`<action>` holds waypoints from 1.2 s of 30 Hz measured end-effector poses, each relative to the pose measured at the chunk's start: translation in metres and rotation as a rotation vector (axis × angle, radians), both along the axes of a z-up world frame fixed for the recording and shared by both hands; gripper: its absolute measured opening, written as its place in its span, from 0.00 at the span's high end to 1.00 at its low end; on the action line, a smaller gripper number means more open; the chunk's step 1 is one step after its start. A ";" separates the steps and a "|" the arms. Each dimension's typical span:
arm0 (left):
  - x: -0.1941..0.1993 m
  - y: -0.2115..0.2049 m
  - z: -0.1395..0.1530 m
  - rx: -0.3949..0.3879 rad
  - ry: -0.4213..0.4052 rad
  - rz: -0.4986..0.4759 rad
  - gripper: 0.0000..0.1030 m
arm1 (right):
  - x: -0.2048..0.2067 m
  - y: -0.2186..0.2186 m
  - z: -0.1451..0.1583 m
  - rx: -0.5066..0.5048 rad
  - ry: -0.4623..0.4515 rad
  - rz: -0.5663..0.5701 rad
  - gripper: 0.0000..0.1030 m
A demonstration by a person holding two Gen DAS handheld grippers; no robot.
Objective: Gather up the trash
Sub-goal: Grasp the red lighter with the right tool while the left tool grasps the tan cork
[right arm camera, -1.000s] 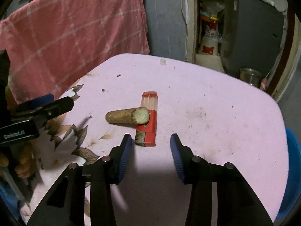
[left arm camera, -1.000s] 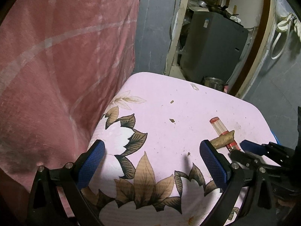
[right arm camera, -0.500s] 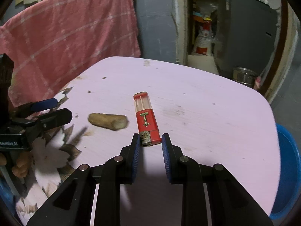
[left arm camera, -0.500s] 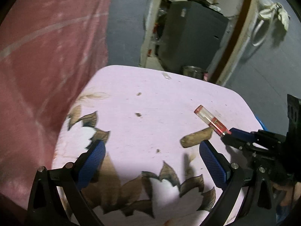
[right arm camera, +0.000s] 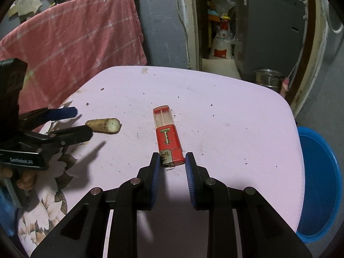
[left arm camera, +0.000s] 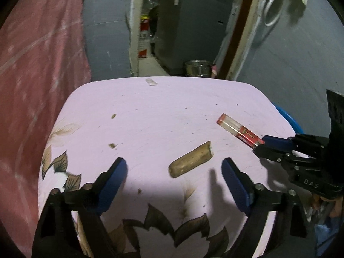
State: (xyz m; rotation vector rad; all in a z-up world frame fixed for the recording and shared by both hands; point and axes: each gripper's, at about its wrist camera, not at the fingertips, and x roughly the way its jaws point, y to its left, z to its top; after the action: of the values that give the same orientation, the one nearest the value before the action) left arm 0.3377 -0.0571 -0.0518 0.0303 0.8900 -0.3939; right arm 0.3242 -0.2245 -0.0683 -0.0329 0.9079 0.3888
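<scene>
A red lighter (right arm camera: 166, 133) with a clear end lies on the pink table (right arm camera: 225, 111); it also shows in the left wrist view (left arm camera: 238, 130). My right gripper (right arm camera: 173, 158) is narrowed around the lighter's metal end, jaws beside it with small gaps, so not clamped. A brown stub of root (left arm camera: 190, 164) lies left of the lighter, also seen in the right wrist view (right arm camera: 105, 125). My left gripper (left arm camera: 173, 167) is open wide, with the stub between and just ahead of its fingertips.
A blue basin (right arm camera: 320, 185) stands on the floor at the table's right edge. A pink towel (right arm camera: 71, 43) hangs behind the table on the left. Small crumbs (left arm camera: 112, 145) dot the table. A steel pot (right arm camera: 267, 80) and grey cabinet (left arm camera: 193, 28) stand in the doorway beyond.
My right gripper has narrowed around the lighter's metal end. The stub, earlier lying across the lighter, now lies apart to its left. My left gripper has swung right to frame the stub.
</scene>
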 end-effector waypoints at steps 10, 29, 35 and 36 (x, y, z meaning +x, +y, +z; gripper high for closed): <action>0.008 -0.012 -0.011 0.038 0.019 -0.076 0.52 | 0.017 0.004 0.000 0.001 0.006 0.045 0.71; 0.002 -0.025 -0.012 0.034 0.048 -0.113 0.87 | 0.015 0.009 -0.001 -0.011 0.019 0.046 0.79; -0.005 -0.030 -0.010 -0.017 0.047 -0.052 0.88 | 0.000 0.003 0.001 -0.002 -0.012 0.016 0.80; -0.008 -0.031 -0.009 -0.027 0.040 -0.043 0.88 | -0.004 0.001 0.002 0.000 -0.026 0.005 0.80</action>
State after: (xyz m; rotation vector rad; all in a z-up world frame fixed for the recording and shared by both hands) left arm 0.3293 -0.0880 -0.0605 0.0170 0.9247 -0.4480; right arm 0.3199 -0.2237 -0.0664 -0.0407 0.8825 0.3923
